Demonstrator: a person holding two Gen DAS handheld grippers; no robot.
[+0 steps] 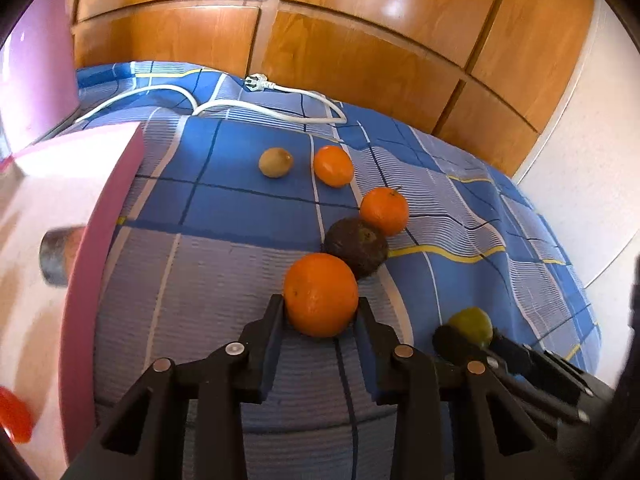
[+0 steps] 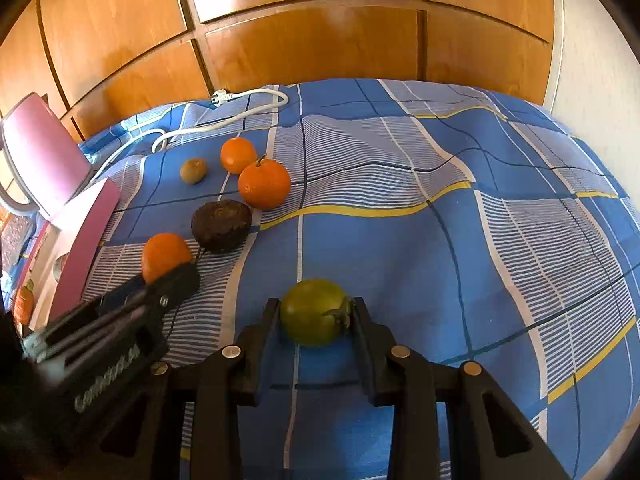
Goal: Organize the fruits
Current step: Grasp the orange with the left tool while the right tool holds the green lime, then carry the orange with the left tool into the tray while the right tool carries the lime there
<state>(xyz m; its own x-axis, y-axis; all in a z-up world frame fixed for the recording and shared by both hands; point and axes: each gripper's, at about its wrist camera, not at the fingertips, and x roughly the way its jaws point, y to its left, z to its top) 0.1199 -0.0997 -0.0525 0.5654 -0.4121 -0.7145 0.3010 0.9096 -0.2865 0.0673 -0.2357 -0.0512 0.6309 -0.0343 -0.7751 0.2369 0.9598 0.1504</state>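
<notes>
On the bed's blue checked cover point(image 2: 400, 240), the left claw point(image 1: 320, 312) is clamped on a large orange point(image 1: 321, 294), with a dark avocado point(image 1: 356, 252) touching it at one o'clock, while the right claw point(image 2: 316, 314) is clamped on a green fruit point(image 2: 314, 312) at four o'clock.

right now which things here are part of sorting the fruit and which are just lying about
For the job:
- orange in left gripper
- green fruit in right gripper
- two more oranges
- kiwi
- dark fruit
- pink box

Lying about:
- white cable
- checked bedcover
</notes>
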